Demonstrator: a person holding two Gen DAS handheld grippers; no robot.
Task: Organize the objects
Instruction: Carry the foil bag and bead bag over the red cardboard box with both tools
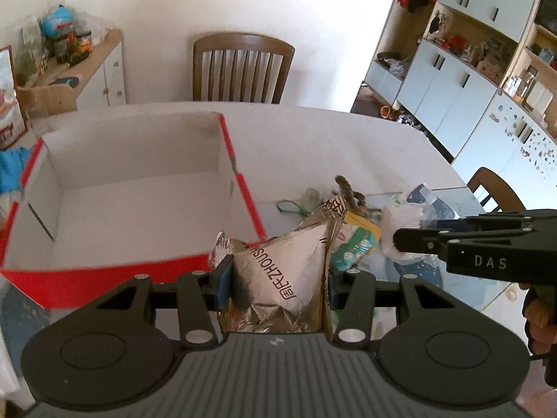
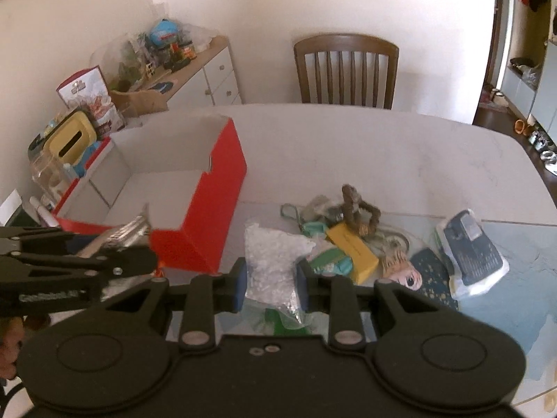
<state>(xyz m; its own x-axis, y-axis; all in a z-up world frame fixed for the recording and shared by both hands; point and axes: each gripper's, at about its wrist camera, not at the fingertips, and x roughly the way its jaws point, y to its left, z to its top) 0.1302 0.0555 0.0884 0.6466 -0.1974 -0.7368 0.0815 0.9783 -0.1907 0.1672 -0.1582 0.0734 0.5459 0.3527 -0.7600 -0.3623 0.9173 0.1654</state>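
Left gripper (image 1: pixel 276 278) clamped on a crinkled silver foil bag (image 1: pixel 278 271), held above the near corner of the red box (image 1: pixel 243 188), which sits open with a white interior on the white table (image 1: pixel 313 132). Right gripper (image 2: pixel 271 284) closed on a clear plastic bag (image 2: pixel 271 261) with pale contents. Remaining clutter lies on the table right of the box: yellow box (image 2: pixel 353 252), brown plush toy (image 2: pixel 355 209), bagged calculator (image 2: pixel 471 254).
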